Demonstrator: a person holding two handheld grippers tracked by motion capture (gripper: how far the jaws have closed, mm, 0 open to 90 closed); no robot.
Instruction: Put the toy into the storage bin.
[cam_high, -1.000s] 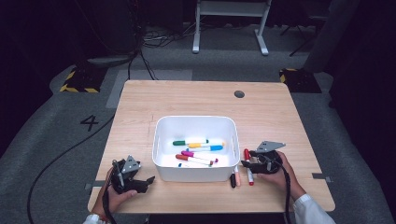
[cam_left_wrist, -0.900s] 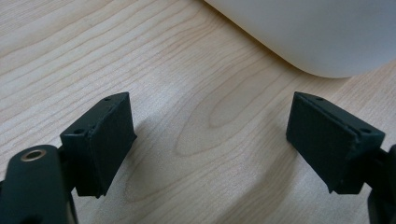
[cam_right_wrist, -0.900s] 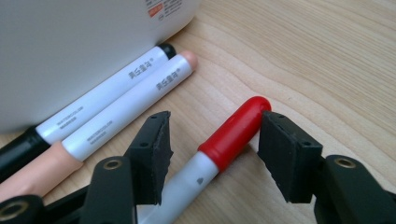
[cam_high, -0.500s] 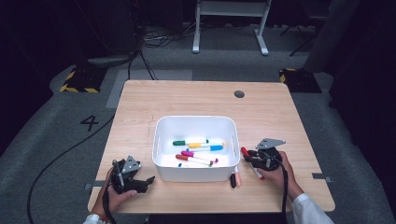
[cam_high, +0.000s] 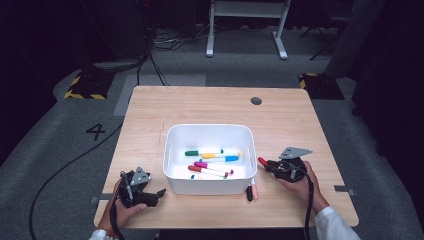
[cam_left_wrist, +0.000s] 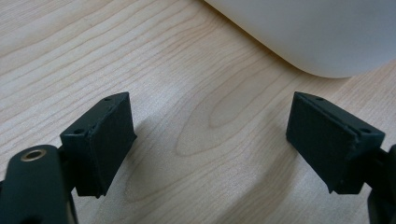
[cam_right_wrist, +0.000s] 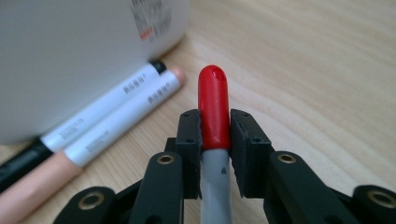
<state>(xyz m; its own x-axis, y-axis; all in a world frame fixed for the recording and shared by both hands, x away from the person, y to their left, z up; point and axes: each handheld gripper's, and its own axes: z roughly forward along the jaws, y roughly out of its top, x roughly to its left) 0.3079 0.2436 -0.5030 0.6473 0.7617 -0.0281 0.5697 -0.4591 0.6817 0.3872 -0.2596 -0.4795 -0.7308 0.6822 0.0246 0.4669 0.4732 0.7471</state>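
My right gripper (cam_high: 270, 165) sits on the table just right of the white bin (cam_high: 210, 131). Its jaws have just been closing and are now shut on a red-capped marker (cam_right_wrist: 214, 93) with a grey barrel. The red cap (cam_high: 262, 161) sticks out toward the bin wall (cam_right_wrist: 70, 56). My left gripper (cam_high: 156, 194) rests at the bin's front left corner. Its pads (cam_left_wrist: 100, 140) stand wide apart over bare wood, with nothing between them. Several coloured markers (cam_high: 212, 161) lie inside the bin.
Two markers lie side by side on the table against the bin's front right corner, one black-capped (cam_high: 248, 193) and one peach-capped (cam_high: 254, 190); both are close ahead in the right gripper view (cam_right_wrist: 116, 112). The table's front edge runs just behind both hands.
The right gripper's jaws have closed onto the red marker, and the hand shifted slightly. The left gripper has not moved.
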